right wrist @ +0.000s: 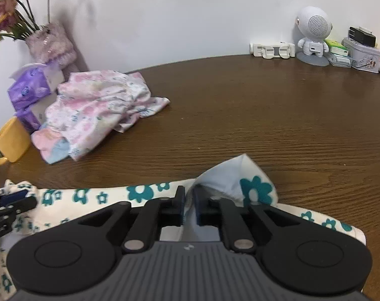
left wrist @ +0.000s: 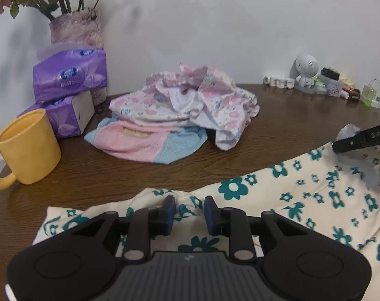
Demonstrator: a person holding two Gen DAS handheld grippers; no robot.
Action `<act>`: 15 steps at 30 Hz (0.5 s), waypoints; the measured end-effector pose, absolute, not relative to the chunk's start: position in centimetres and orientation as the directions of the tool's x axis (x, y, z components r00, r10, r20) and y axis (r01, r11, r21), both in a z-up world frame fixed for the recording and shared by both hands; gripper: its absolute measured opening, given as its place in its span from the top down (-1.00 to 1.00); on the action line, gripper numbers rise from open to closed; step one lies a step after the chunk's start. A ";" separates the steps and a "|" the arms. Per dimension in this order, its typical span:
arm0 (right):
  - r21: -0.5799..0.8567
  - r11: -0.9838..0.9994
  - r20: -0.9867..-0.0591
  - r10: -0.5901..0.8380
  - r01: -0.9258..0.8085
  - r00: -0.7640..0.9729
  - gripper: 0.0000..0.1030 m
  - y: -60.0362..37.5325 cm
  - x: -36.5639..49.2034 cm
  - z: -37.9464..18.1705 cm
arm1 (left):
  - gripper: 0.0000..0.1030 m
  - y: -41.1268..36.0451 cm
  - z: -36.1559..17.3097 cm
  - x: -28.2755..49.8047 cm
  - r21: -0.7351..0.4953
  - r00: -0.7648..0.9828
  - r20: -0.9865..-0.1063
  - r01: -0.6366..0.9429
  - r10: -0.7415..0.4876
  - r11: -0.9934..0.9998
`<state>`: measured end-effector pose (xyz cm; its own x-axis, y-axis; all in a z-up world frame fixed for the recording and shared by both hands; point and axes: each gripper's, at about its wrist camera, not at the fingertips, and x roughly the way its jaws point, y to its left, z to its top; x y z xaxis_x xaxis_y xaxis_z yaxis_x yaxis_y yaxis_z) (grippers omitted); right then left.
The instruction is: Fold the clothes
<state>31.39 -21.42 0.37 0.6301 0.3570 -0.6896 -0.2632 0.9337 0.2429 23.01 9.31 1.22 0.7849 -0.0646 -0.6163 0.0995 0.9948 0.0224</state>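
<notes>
Two wrist views of a brown wood-grain table (right wrist: 265, 115) set against a white wall. A cream garment printed with teal flowers (left wrist: 277, 200) lies spread along the near edge of the table, beneath both grippers.

Left gripper (left wrist: 190, 213): the jaws stand partly apart, with a raised ruffle of the cream fabric between the blue-padded fingers (left wrist: 171, 210); whether the pads actually press the cloth cannot be told from this angle. In the right wrist view the same gripper shows at the far left edge, over the garment's ruffled end.

Right gripper (right wrist: 189, 205): the jaws are nearly closed, pinching a corner of the cream garment that stands up in front of the fingers and shows its pale inner side. In the left wrist view one black finger of this gripper enters from the right edge, with the lifted corner beside it.

Background: a crumpled pink floral garment (left wrist: 190, 100) lies on top of a pink-and-blue mesh garment (left wrist: 144, 143) at the far left of the table, well apart from the cream one. Just beside this pile stand two stacked purple tissue packs (left wrist: 69, 75), a yellow mug (left wrist: 26, 148) and a vase of dried roses (left wrist: 77, 27). Along the wall at the far right are a small white astronaut-shaped figure (right wrist: 312, 32), a white strip-shaped object (right wrist: 272, 50) (identity unclear) and a cluster of small boxes and tins (right wrist: 360, 52).
</notes>
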 end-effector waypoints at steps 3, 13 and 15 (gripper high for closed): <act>0.242 0.913 -0.616 0.406 -0.329 0.675 0.12 -22.9 29.2 3.0 | -0.18 9.9 3.6 21.4 0.032 0.833 -0.549 0.107 -0.072 0.994; 0.125 0.931 -0.526 0.355 -0.342 0.773 -0.99 -27.1 27.0 9.9 | -0.91 11.0 8.1 20.0 -0.027 0.818 -0.559 0.149 -0.139 0.988; 0.111 0.937 -0.530 0.338 -0.332 0.778 -0.99 -27.7 27.2 10.8 | -0.91 11.1 8.6 20.3 -0.052 0.789 -0.596 0.149 -0.150 0.988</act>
<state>27.16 -27.68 10.83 0.7778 0.3380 -0.5298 -0.3318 0.9369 0.1105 20.27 11.15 8.61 0.7890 -0.1502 -0.5957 0.1488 0.9875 -0.0520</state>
